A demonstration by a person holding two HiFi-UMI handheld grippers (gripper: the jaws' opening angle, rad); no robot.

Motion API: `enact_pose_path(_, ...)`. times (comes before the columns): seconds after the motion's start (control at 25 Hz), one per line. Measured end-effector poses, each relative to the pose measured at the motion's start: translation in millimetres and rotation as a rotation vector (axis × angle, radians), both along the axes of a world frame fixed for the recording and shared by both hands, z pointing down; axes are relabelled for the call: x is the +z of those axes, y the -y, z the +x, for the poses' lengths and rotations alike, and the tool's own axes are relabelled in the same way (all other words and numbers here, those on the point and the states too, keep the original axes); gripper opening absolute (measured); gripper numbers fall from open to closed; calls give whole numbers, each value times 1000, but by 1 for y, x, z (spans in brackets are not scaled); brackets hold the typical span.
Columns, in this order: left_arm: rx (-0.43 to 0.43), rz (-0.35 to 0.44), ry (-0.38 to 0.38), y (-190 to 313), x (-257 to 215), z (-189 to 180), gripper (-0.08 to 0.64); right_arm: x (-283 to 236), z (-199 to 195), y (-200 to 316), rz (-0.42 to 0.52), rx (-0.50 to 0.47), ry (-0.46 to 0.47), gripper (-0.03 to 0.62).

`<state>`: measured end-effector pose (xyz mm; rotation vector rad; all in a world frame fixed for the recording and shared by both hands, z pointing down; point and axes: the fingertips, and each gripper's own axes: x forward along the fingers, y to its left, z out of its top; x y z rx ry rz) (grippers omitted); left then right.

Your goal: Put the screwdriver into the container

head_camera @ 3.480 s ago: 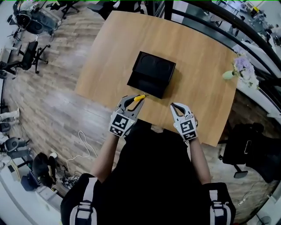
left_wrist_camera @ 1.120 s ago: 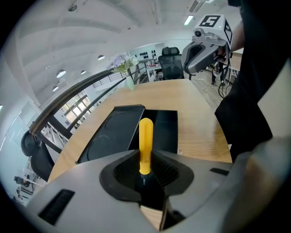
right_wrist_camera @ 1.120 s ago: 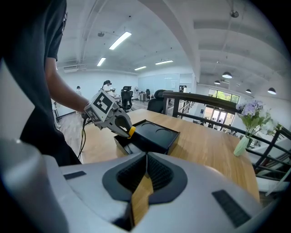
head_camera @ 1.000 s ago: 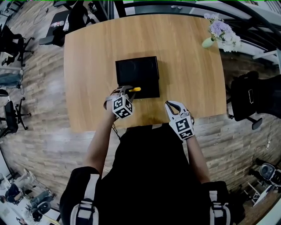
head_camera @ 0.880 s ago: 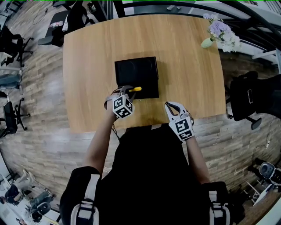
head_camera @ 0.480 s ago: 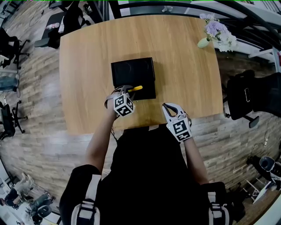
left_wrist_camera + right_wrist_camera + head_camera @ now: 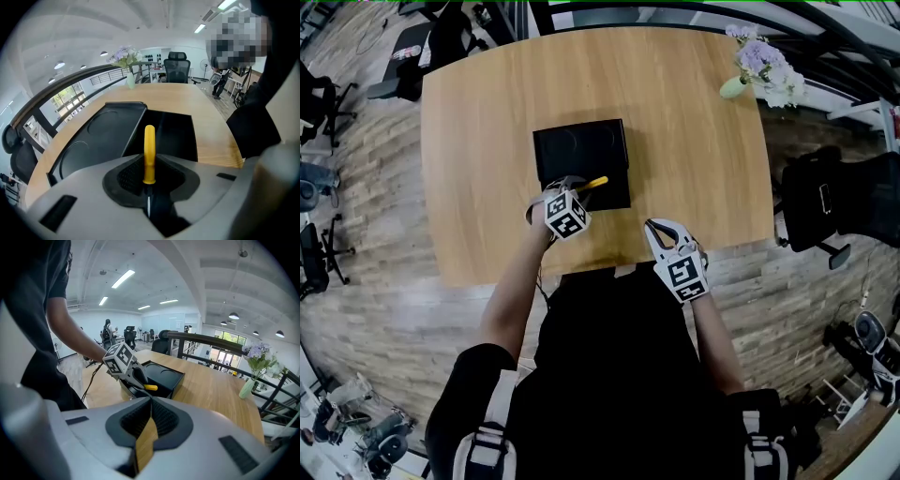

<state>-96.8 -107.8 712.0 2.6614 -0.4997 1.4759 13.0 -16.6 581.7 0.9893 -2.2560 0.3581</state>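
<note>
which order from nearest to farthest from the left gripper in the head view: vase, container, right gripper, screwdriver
1. Screwdriver: held in the left gripper, yellow handle pointing over the container.
2. Container: just ahead of it, under the handle.
3. Right gripper: off to its right, by the table's near edge.
4. Vase: far right corner of the table.

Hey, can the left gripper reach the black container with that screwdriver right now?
Probably yes: the left gripper, shut on the screwdriver, is at the container's near edge, the yellow handle over it, and nothing between them.
</note>
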Motion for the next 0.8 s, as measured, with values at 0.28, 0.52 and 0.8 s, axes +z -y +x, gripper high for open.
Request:
enact_pose_path(0.28,20,-26,17,-1,11,1,83,-4,-4,1,6,-10,-2,28)
enact_pose_path(0.52,30,-17,36,-2,13,1,83,-3,-6,2,1,-18,-2,28)
enact_pose_path(0.8,20,-23,55,-3,21,-1,83,-4,-9,3,6,-31,-6,28)
